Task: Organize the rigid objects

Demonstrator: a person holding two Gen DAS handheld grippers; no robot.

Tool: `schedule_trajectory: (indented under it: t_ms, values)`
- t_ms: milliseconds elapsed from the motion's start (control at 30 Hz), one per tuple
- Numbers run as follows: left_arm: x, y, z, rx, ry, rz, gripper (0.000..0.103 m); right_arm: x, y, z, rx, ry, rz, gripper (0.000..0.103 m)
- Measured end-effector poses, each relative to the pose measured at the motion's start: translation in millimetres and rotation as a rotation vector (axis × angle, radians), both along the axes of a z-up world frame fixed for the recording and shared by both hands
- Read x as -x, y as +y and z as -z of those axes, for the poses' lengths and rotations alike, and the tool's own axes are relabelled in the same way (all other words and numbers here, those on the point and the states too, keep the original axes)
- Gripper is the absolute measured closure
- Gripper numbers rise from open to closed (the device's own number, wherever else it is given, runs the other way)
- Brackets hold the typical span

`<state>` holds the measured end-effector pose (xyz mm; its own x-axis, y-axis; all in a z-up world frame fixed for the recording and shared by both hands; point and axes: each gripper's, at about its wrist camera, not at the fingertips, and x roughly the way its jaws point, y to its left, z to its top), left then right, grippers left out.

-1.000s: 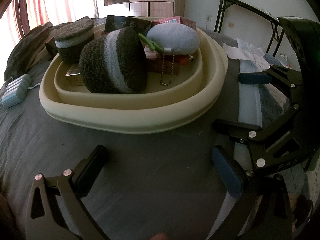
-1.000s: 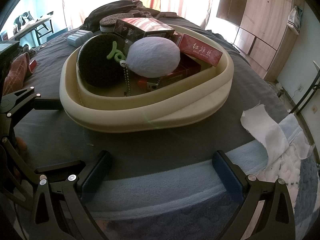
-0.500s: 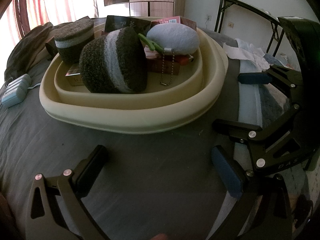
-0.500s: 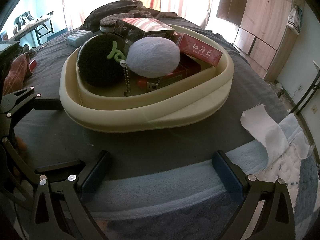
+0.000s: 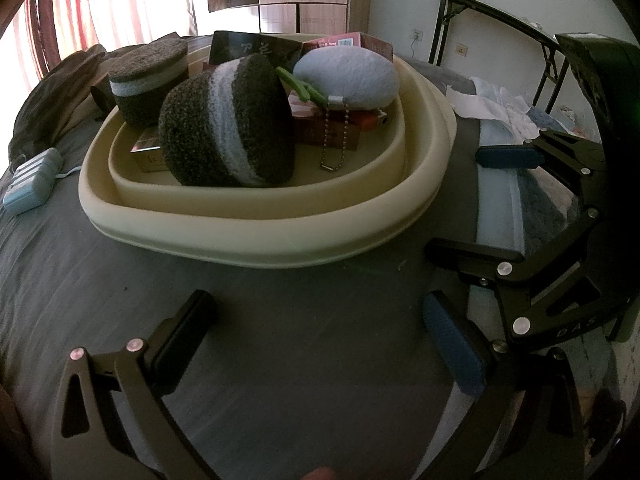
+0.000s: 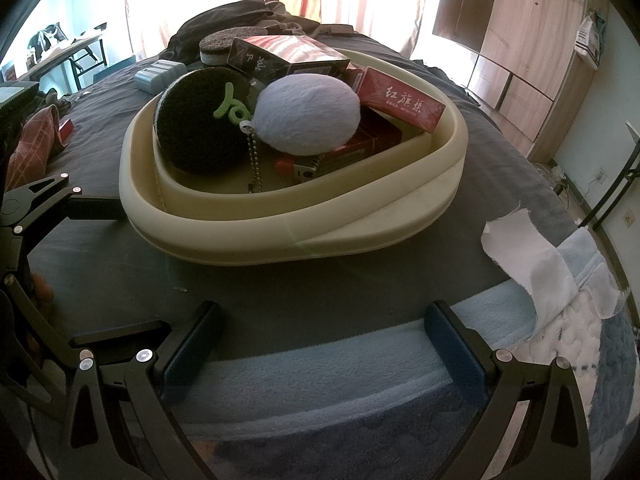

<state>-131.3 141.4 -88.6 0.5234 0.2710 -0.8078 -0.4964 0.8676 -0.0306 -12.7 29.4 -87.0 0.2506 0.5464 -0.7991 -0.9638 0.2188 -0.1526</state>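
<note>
You are hovering both the left gripper [image 5: 316, 322] and right gripper [image 6: 320, 330], jaws released and empty, short of the cream tray [image 5: 256, 236], probably choosing 1 item

Grey-sheeted bed [image 5: 280, 340], cream basin [image 5: 260, 236], blue case [image 5: 32, 180], white cloth [image 6: 524, 256]

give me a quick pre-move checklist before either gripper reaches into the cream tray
1. Left gripper open and holding nothing: ok.
2. Right gripper open and holding nothing: ok.
3. Path from both grippers to the cream tray free of objects on the grey bedsheet: ok.
4. Pale blue plush keychain reachable on top of the pile: ok, though its ball chain hangs loose and may snag.
5. Red cigarette box stable: not ok, it lies tilted against the tray's rim.
6. Orange lighter free to grasp: cannot tell, the plush covers part of it.
</note>
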Motion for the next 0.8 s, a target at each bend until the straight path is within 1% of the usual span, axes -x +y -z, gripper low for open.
schedule_trajectory:
  t_ms: [800]
  values:
    - [0.0, 0.1, 0.1, 0.000, 0.000, 0.000, 0.000, -0.1, 0.0, 0.0, 0.000, 0.000, 0.000, 0.000]
